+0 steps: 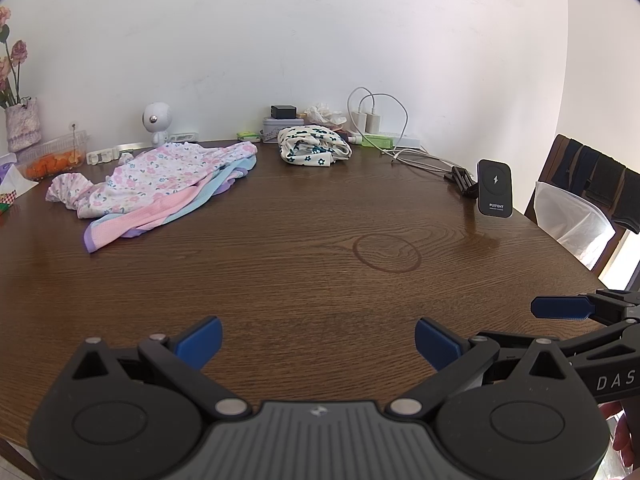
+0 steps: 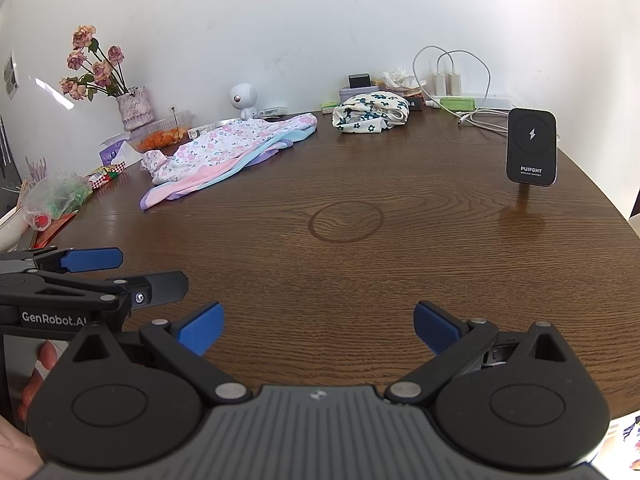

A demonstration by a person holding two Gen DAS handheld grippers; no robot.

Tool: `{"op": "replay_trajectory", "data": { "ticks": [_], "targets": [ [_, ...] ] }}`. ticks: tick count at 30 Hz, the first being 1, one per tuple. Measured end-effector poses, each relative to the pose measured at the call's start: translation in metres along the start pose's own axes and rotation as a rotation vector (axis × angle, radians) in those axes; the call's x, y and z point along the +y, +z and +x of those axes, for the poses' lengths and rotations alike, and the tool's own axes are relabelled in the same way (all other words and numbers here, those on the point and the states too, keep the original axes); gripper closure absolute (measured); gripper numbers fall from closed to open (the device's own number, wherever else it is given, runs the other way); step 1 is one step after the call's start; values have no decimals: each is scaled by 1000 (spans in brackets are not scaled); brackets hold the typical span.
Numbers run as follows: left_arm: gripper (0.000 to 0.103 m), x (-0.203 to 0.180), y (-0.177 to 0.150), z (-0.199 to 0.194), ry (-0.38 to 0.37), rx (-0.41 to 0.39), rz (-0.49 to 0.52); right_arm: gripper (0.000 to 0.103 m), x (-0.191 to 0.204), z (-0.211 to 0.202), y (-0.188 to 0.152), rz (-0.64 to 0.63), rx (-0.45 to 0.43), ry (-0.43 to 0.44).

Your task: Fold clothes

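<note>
A: Grippers? Left gripper (image 1: pixel 318 342) and right gripper (image 2: pixel 316 326), both spread wide, nothing held, low over the near table (image 1: pixel 320 280).

B: Clothes?

A: Pink floral garment pile (image 1: pixel 160 184) lies far left, spread flat. Cream flowered bundle (image 1: pixel 314 146) sits far centre by the wall. Both well apart from the grippers.

B: Else?

A: Wireless charger (image 2: pixel 531 146) upright, far right.

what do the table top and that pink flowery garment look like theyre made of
Table: looks like dark brown wood or wood veneer, with visible grain lines and a soft sheen; a faint ring mark shows on it. Pink floral garment: soft thin fabric, probably cotton knit, matte, lying limp with wrinkles and a gathered cuff. Exact fibre cannot be told.
</note>
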State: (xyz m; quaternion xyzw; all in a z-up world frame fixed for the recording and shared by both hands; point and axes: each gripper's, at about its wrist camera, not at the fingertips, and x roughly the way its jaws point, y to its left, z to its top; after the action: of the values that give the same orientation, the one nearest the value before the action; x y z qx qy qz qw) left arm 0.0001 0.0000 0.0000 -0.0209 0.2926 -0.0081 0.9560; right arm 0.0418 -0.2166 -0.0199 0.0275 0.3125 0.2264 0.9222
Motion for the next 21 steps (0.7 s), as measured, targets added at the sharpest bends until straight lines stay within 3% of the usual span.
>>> {"op": "replay_trajectory", "data": {
  "ticks": [21],
  "targets": [
    [0, 2, -1, 0, -2, -4, 1, 0, 0, 0, 0, -1, -2, 3]
  ]
}}
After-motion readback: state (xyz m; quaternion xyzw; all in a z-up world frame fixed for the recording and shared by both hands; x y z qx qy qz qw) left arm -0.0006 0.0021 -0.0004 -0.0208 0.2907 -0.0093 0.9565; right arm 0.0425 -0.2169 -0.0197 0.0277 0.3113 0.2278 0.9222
